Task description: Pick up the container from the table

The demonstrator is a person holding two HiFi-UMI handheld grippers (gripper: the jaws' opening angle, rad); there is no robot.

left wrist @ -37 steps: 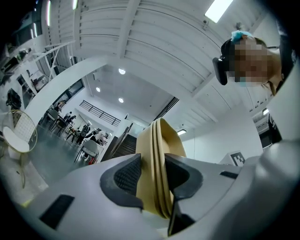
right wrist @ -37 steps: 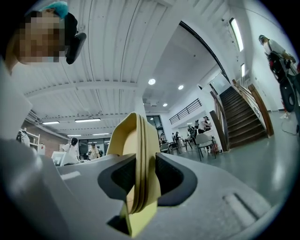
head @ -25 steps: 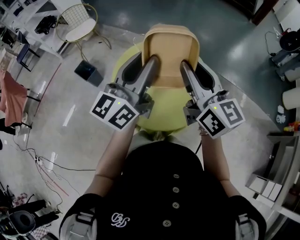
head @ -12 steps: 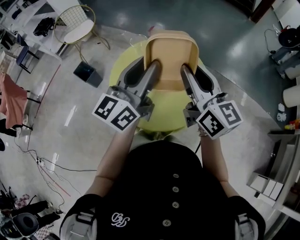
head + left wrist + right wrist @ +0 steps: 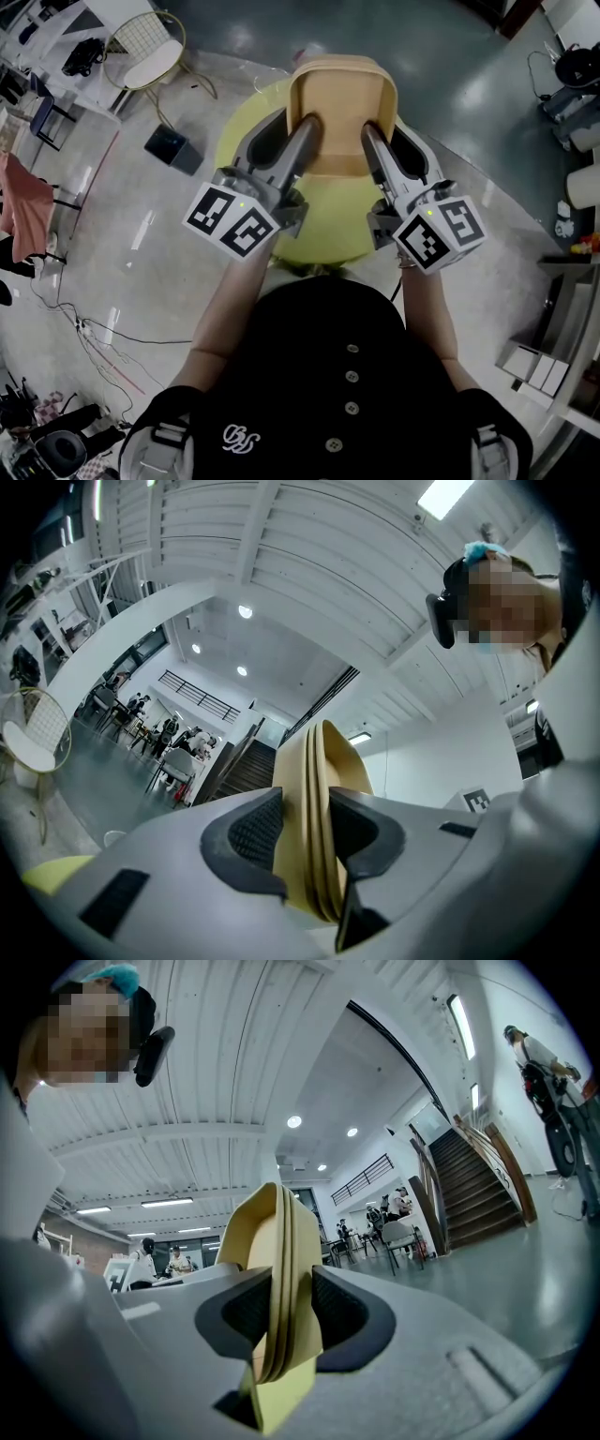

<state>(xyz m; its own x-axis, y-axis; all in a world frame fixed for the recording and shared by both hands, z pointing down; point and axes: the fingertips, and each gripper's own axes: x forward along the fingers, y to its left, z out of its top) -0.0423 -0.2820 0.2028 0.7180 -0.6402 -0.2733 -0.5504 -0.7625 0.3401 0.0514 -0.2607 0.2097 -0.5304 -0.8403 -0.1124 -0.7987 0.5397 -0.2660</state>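
Note:
A tan plastic container (image 5: 342, 98), a stack of nested tubs, hangs over the round yellow-green table (image 5: 328, 225). My left gripper (image 5: 298, 122) is shut on its left wall, and my right gripper (image 5: 386, 131) is shut on its right wall. In the left gripper view the stacked tan rims (image 5: 323, 761) stand upright between the dark pads of the left gripper (image 5: 305, 832). The right gripper view shows the same layered wall (image 5: 277, 1241) pinched in the right gripper (image 5: 281, 1312). Whether the container's base touches the table is hidden.
A white wire chair with gold legs (image 5: 150, 47) and a dark box (image 5: 171, 145) stand on the floor to the left of the table. Cables (image 5: 94, 328) trail at lower left. Shelving (image 5: 562, 309) stands at the right. A staircase (image 5: 478, 1185) rises beyond.
Both grippers and the container have shifted slightly together. The grip on both walls looks the same.

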